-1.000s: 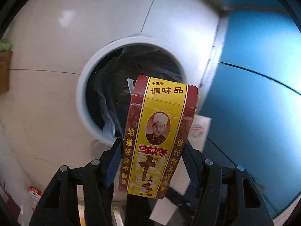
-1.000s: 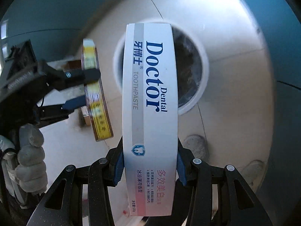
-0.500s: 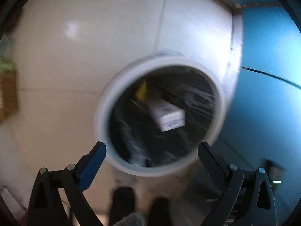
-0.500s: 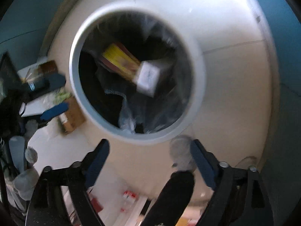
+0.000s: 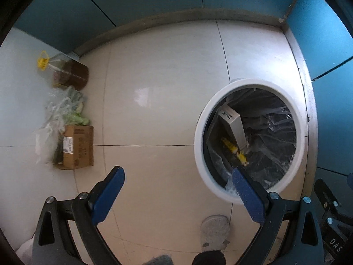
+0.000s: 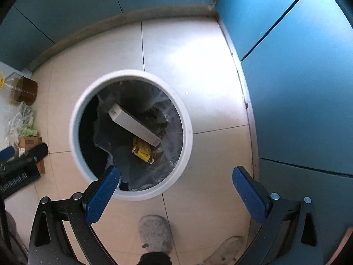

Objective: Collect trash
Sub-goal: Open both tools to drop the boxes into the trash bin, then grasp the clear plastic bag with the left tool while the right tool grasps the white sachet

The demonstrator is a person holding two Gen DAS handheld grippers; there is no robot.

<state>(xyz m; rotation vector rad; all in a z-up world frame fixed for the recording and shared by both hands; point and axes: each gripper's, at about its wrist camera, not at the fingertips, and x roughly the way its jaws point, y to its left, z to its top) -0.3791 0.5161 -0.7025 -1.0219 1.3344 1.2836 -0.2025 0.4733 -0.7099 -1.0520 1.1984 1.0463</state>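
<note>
A white round bin with a dark liner stands on the tiled floor. Inside it lie a white toothpaste box and, under it, a yellow seasoning box. My left gripper points down over the floor left of the bin, open and empty. My right gripper hangs above the bin's near right rim, its jaws opening, nothing between them. The left gripper's fingers show at the left edge of the right wrist view.
By the left wall sit a cardboard box, a clear bag of greens and a brown bottle with a yellow cap. Blue cabinet fronts close the back and right. The person's shoe is below the bin.
Both grippers let go of their boxes, which dropped into the bin. Both jaws went from shut on a box to wide open, and both cameras rose and tipped to look straight down.
</note>
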